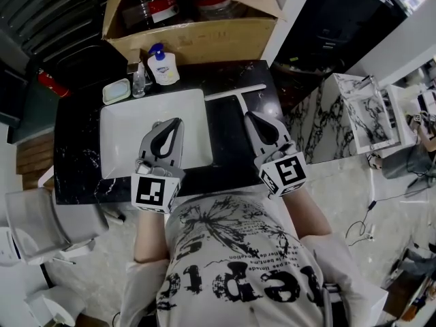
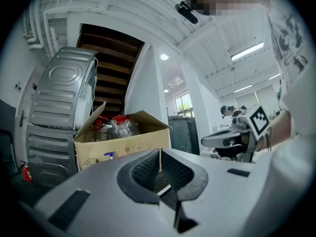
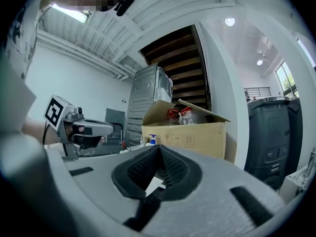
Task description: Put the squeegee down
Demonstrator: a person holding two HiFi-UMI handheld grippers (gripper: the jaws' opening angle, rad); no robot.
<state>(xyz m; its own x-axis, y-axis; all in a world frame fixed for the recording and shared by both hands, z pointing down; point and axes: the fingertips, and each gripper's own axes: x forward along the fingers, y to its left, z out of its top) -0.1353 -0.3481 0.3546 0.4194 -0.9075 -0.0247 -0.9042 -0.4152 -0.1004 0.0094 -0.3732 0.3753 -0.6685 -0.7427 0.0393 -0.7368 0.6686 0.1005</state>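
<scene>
Jaws of the right gripper [image 1: 250,116] are pressed together with nothing between them, and the left gripper [image 1: 178,122] is closed and empty in the same way. The squeegee [image 1: 240,95] lies flat on the dark worktop [image 1: 228,142], just right of the white sink [image 1: 122,138]. Its blade is toward the back and its handle points to the person. The handle end is just in front of the right jaws but seems apart from them, so I judge the putting down is done. It rests beside the sink, probably so it stays within reach. Behind the sink stand a soap bottle [image 1: 163,65] and a soap dish [image 1: 116,90], and further back an open cardboard box [image 1: 197,39].
</scene>
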